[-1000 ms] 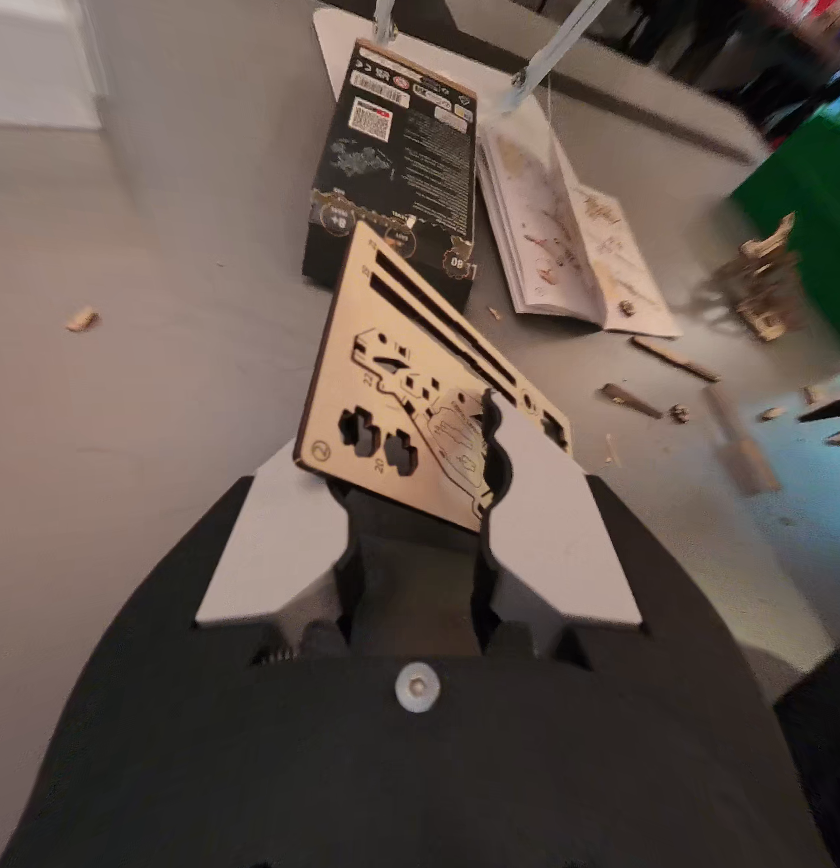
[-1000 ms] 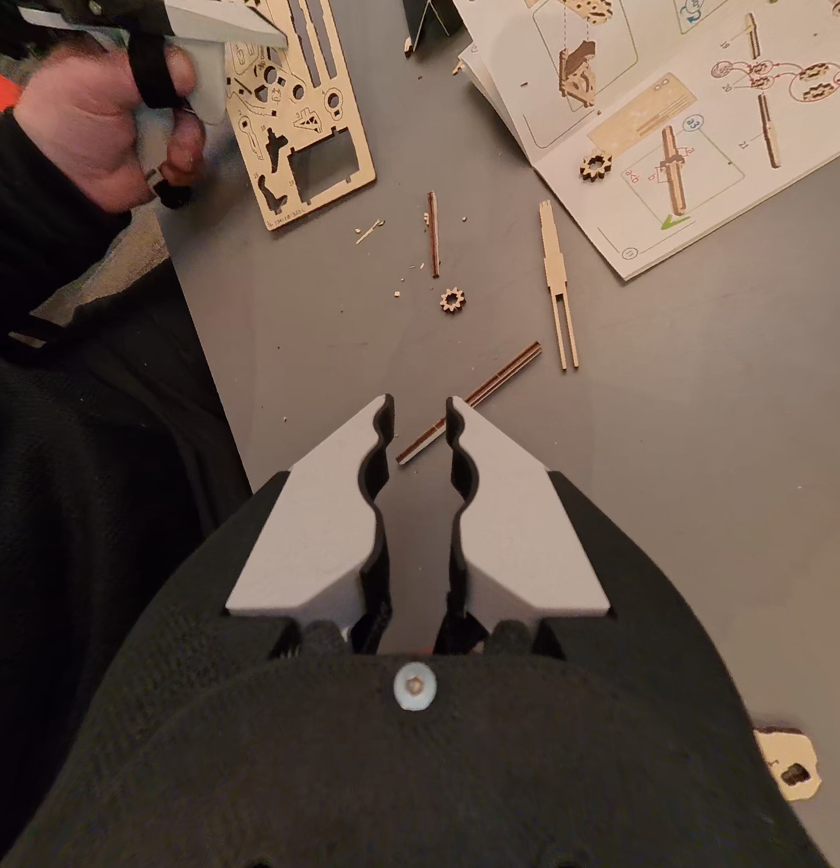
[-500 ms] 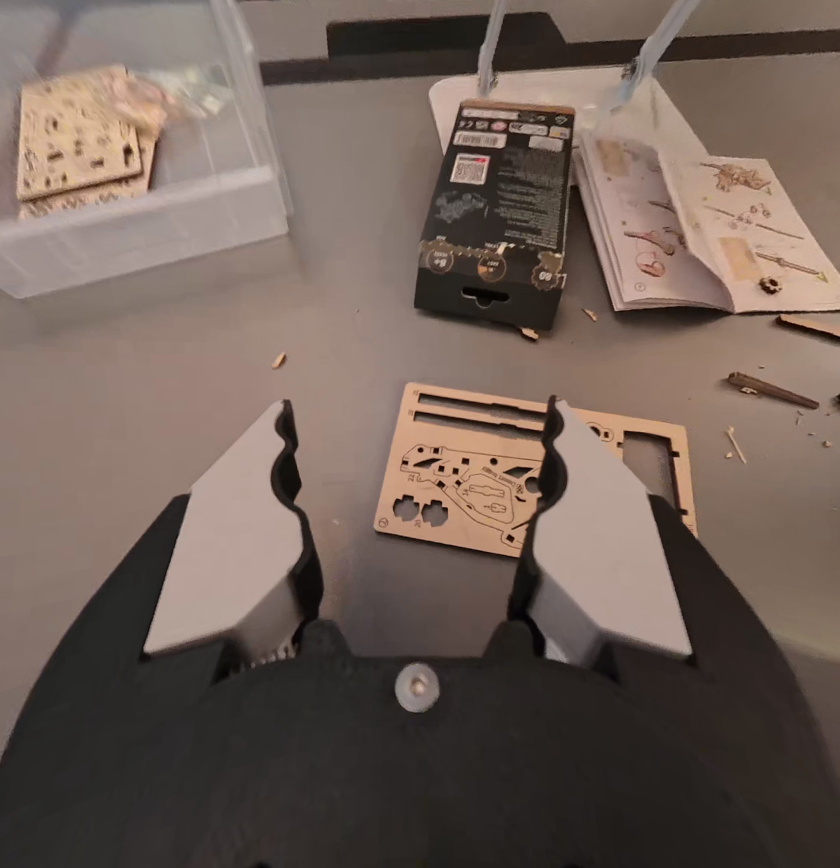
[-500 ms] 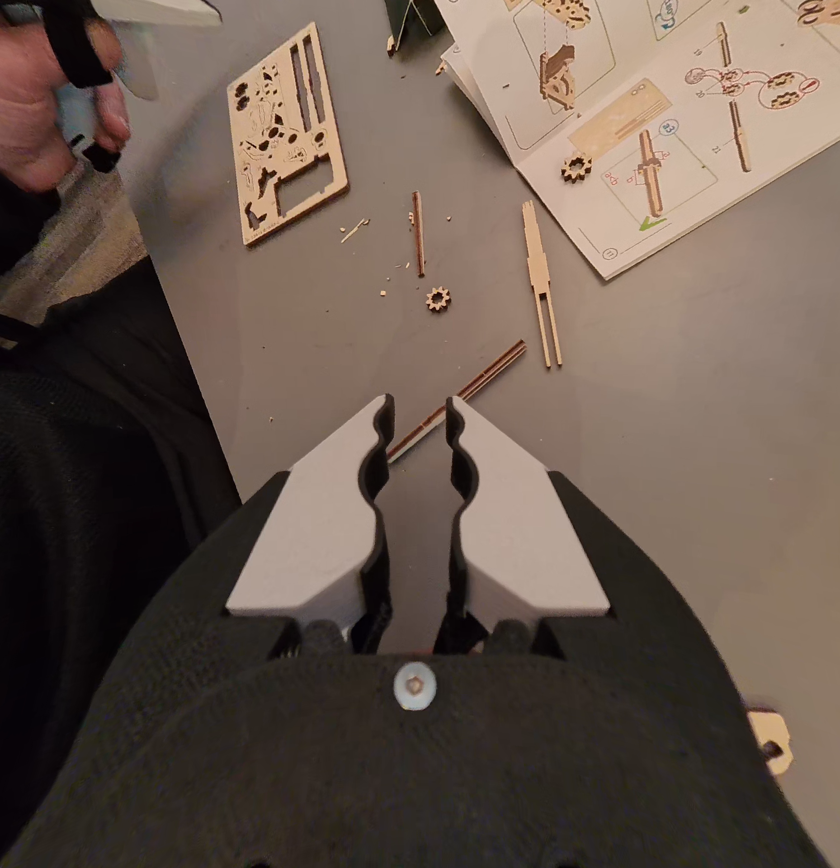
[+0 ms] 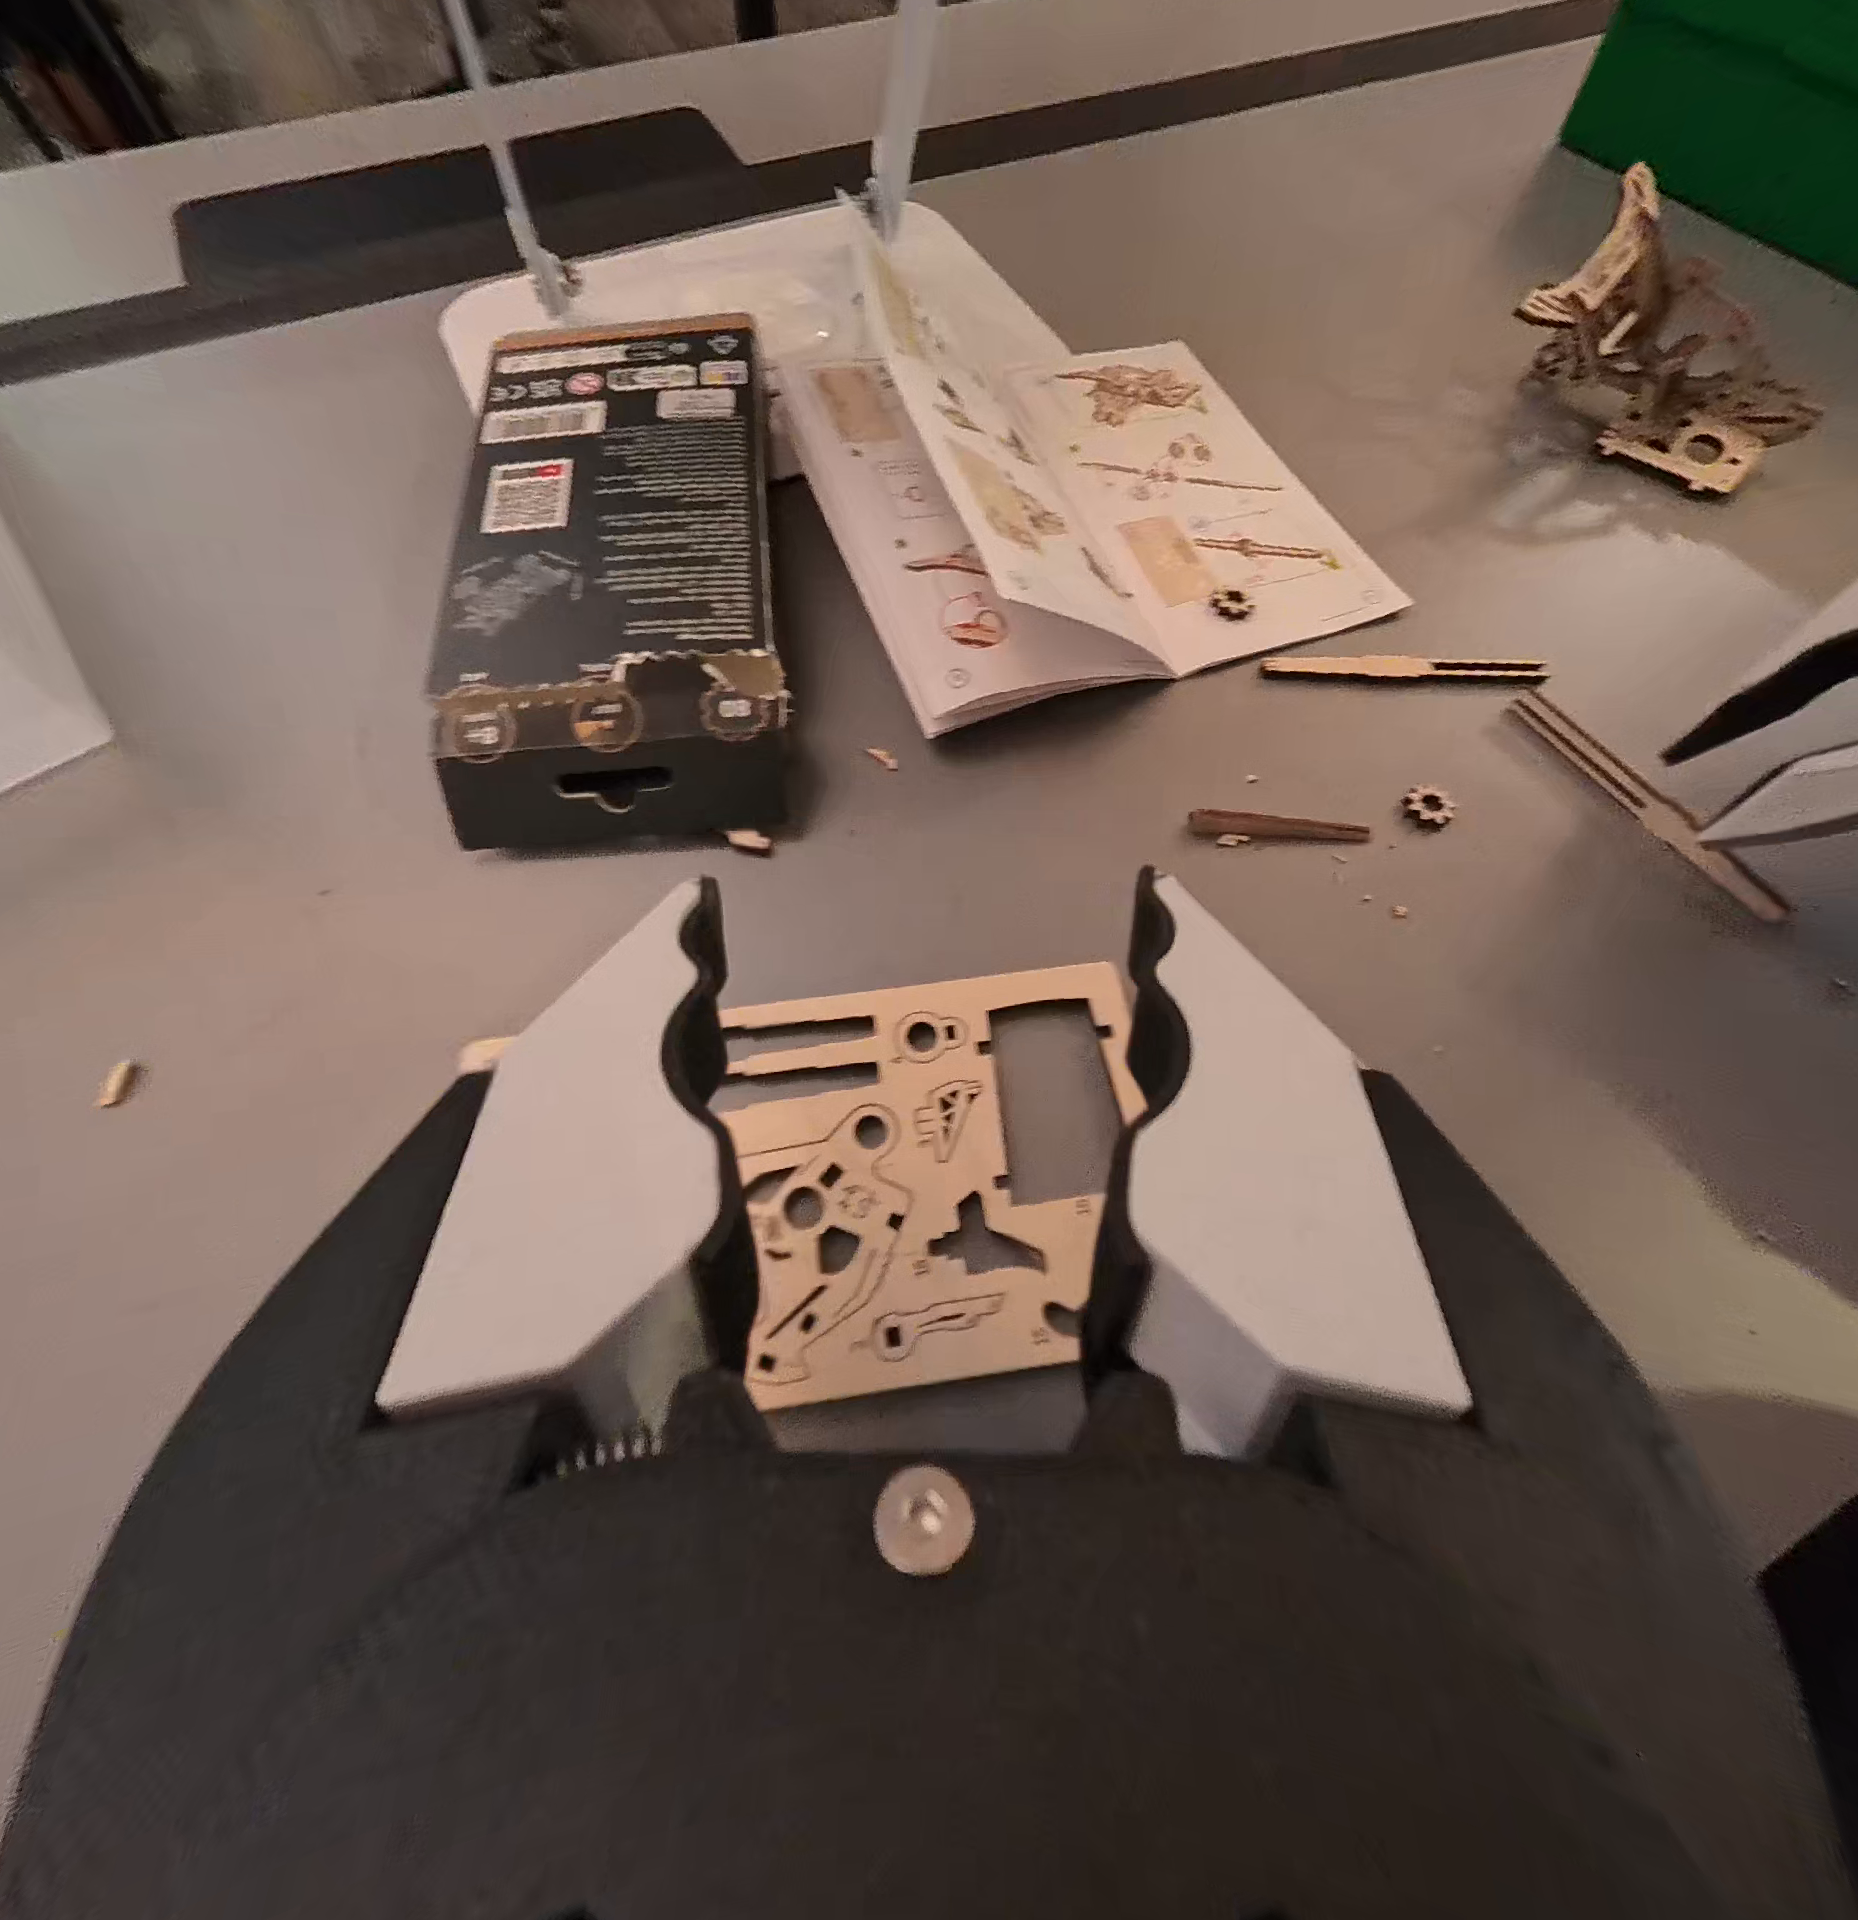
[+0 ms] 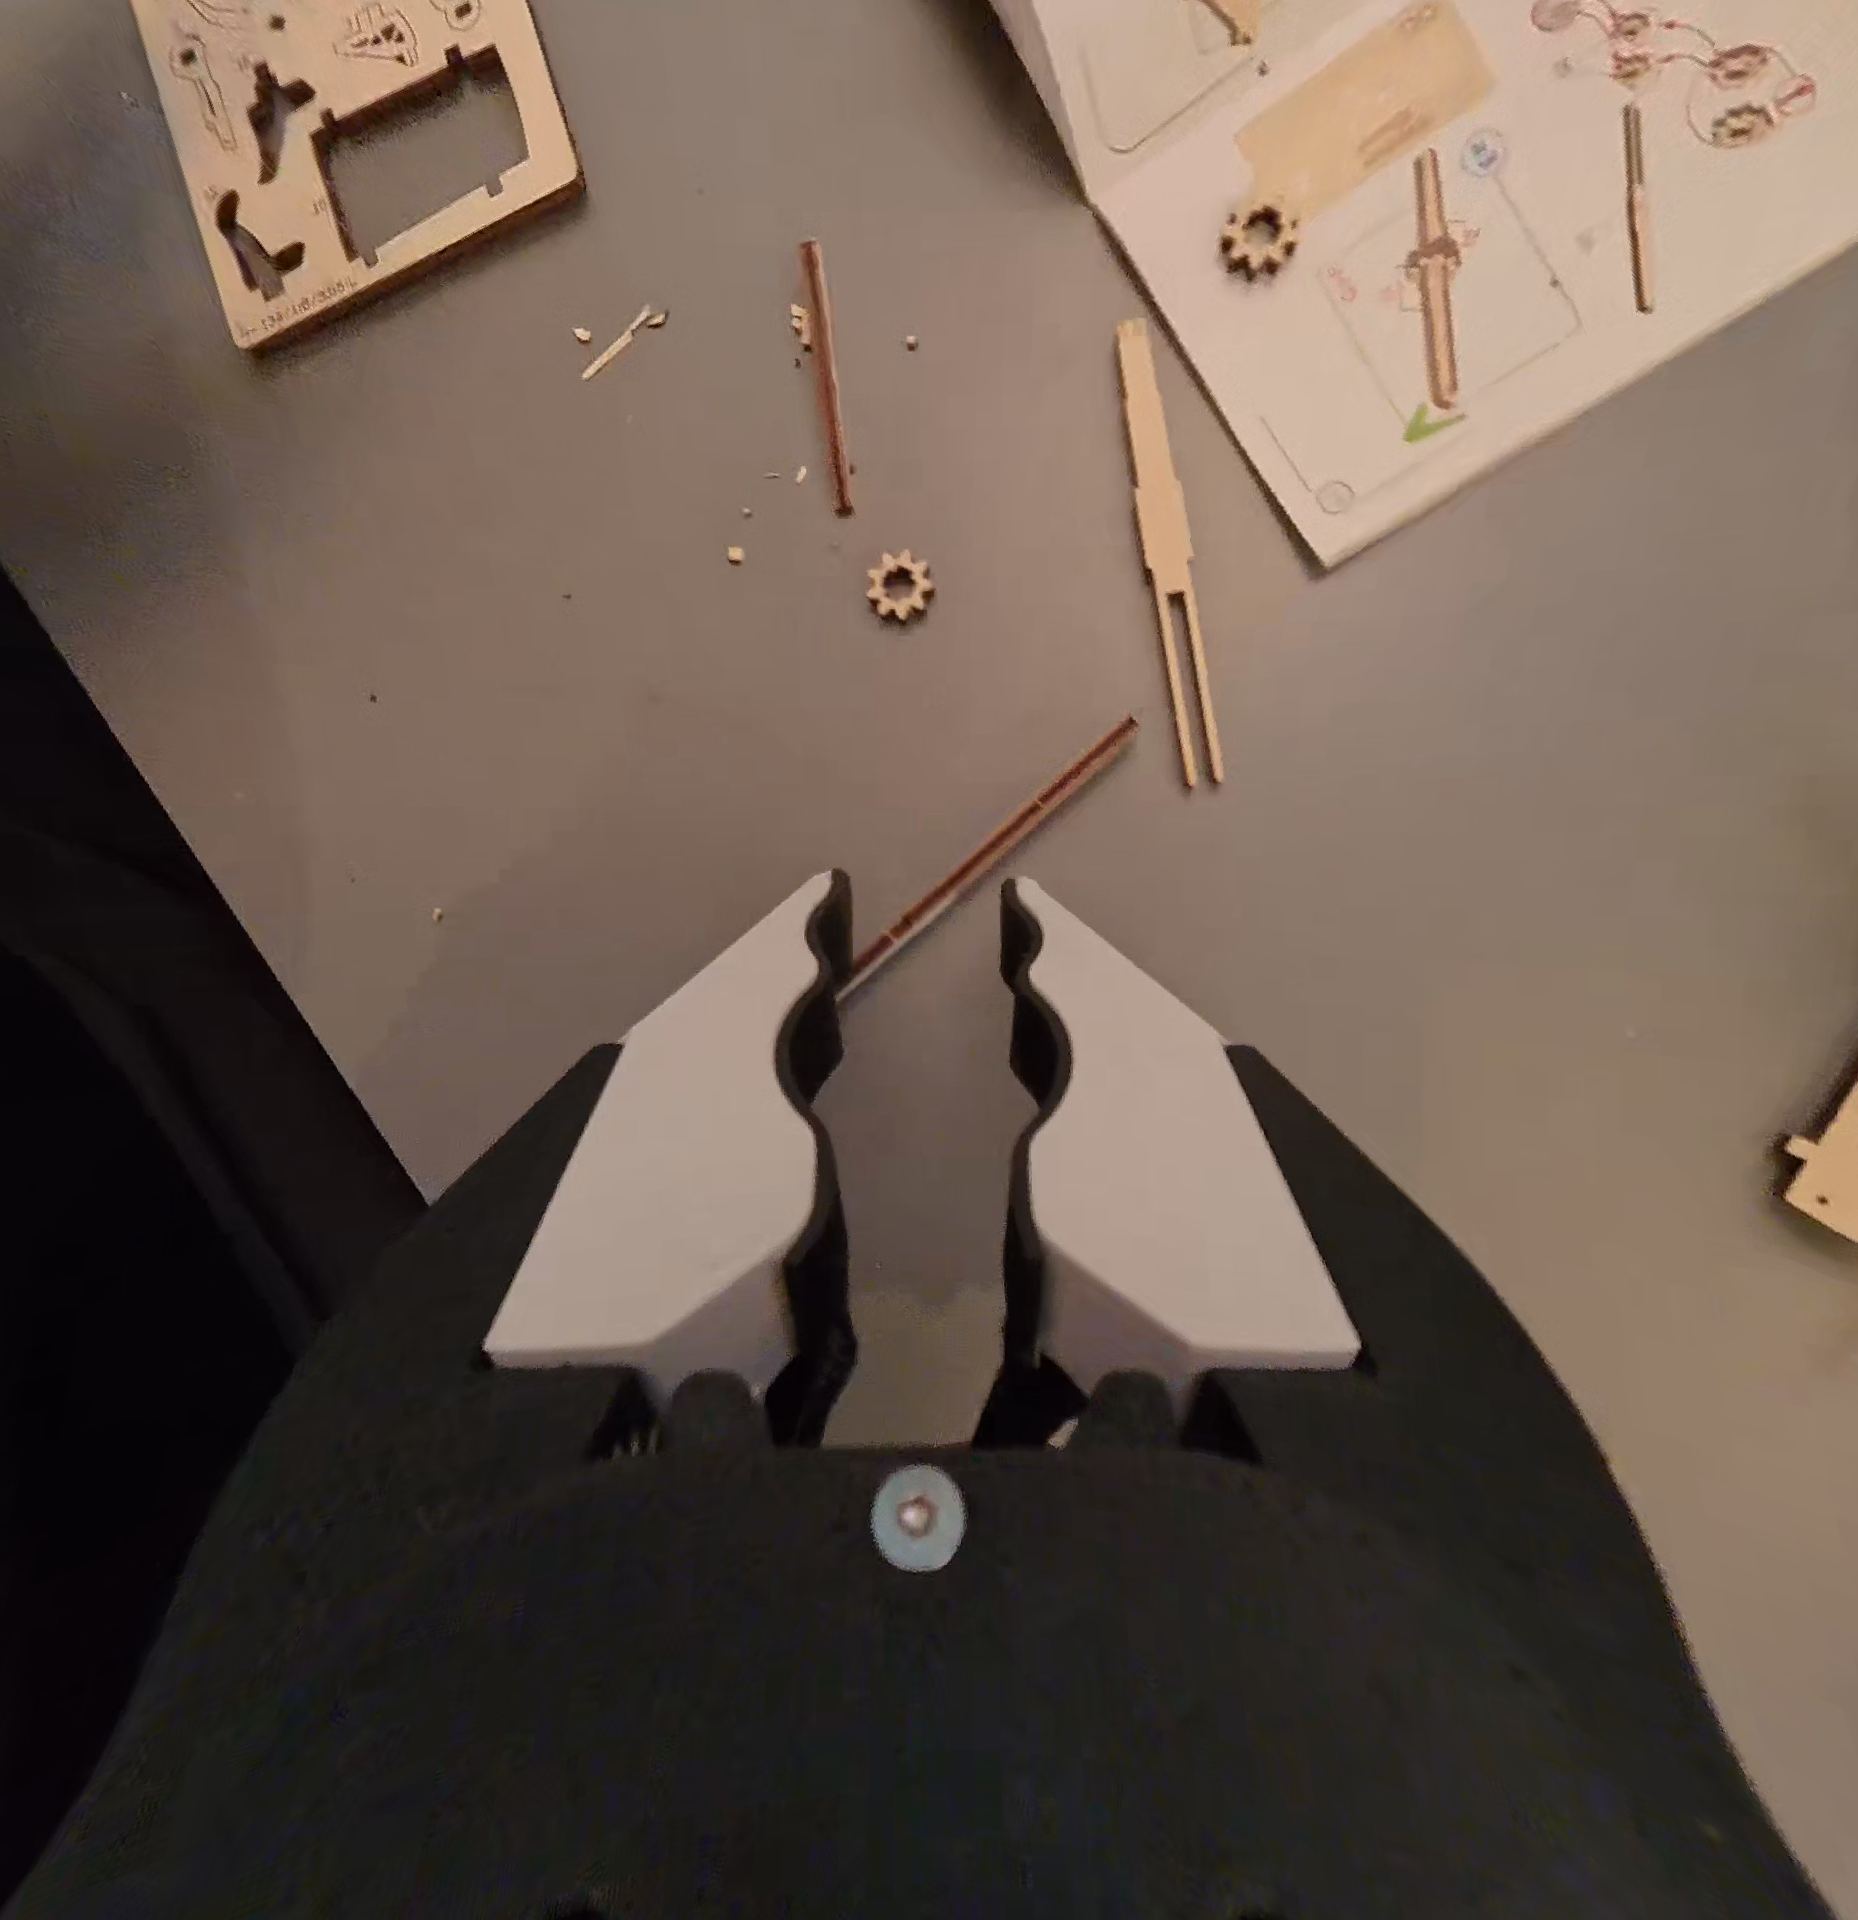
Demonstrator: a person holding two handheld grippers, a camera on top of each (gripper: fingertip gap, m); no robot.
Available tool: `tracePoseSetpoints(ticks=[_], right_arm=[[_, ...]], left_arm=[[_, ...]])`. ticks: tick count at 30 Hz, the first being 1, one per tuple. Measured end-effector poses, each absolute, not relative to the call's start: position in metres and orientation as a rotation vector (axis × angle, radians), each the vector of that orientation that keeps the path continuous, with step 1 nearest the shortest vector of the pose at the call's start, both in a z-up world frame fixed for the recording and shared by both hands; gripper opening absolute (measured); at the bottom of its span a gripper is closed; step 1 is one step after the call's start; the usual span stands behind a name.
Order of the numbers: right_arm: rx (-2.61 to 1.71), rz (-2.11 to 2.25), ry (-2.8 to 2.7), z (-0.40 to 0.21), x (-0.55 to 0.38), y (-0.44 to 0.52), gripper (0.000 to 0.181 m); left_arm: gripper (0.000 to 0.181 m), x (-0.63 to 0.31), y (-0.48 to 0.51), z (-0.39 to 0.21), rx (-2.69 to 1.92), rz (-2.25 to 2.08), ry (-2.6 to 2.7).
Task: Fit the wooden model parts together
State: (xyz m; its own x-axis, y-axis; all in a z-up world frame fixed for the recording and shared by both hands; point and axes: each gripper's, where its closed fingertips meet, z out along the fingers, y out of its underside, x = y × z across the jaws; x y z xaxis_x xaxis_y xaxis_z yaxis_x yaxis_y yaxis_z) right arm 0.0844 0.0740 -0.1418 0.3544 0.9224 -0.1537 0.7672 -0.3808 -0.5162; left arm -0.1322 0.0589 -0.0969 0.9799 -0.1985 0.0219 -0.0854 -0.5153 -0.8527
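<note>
Left claw (image 5: 925, 904) released, empty, over sheet (image 5: 909, 1174) flat on surface (image 5: 281, 935). Right claw (image 6: 925, 894) slack, empty. Rod (image 6: 992, 852) at tips, long axis toward 1 o'clock; right nearer. Gear (image 6: 901, 588) at 12, forked stick (image 6: 1164, 540) at 1.

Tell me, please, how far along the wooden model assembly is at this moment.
Done: a partly built model stands at the far right, and the parts sheet has empty cut-outs. In hand: nothing; the left gripper and right gripper both have open, empty jaws. Left: the forked strip, two dark rods and two gears lie loose, unjoined.
</note>
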Motion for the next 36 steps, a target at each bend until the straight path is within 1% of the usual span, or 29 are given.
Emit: tracePoseSetpoints(ticks=[2,3,5,8,12,15,17,20,22,26,32,36], right_arm=[[-2.290,0.554,-1.517,-0.148,0.078,0.070,0.027],[-2.310,0.512,-1.543,-0.153,0.079,0.068,0.023],[-2.306,0.458,-1.573,-0.159,0.079,0.069,0.002],[-2.321,0.504,-1.543,-0.159,0.079,0.072,0.001],[-2.327,0.735,-1.352,-0.142,0.078,0.083,0.001],[-2.317,0.780,-1.287,-0.134,0.085,0.090,0.001],[-2.298,1.001,-1.217,-0.124,0.079,0.084,0.001],[-2.255,1.480,-1.005,-0.100,0.069,0.078,0.001],[-2.225,1.650,-0.925,-0.091,0.068,0.077,0.001],[-2.136,1.842,-0.860,-0.072,0.064,0.074,0.001],[-2.002,1.974,-0.691,-0.046,0.053,0.075,0.002],[-1.875,2.047,-0.534,-0.029,0.046,0.077,0.001]], left_arm=[[0.076,-0.124,0.059,-0.101,-2.118,-0.147,0.230],[0.076,-0.121,0.059,-0.103,-2.116,-0.142,0.246],[0.074,-0.116,0.059,-0.106,-2.111,-0.155,0.264],[0.072,-0.102,0.059,-0.107,-2.102,-0.231,0.264],[0.067,-0.082,0.058,-0.111,-2.109,-0.281,0.342],[0.052,-0.080,0.054,-0.114,-2.125,-0.283,0.435],[0.047,-0.070,0.054,-0.107,-2.104,-0.362,0.434],[0.038,-0.055,0.059,-0.095,-2.061,-0.375,0.510],[0.033,-0.042,0.063,-0.084,-2.025,-0.411,0.549],[0.026,-0.001,0.067,-0.063,-1.962,-0.717,0.504],[0.031,0.057,0.058,-0.057,-1.922,-1.098,0.420],[0.025,0.080,0.055,-0.039,-1.801,-1.453,0.240]])
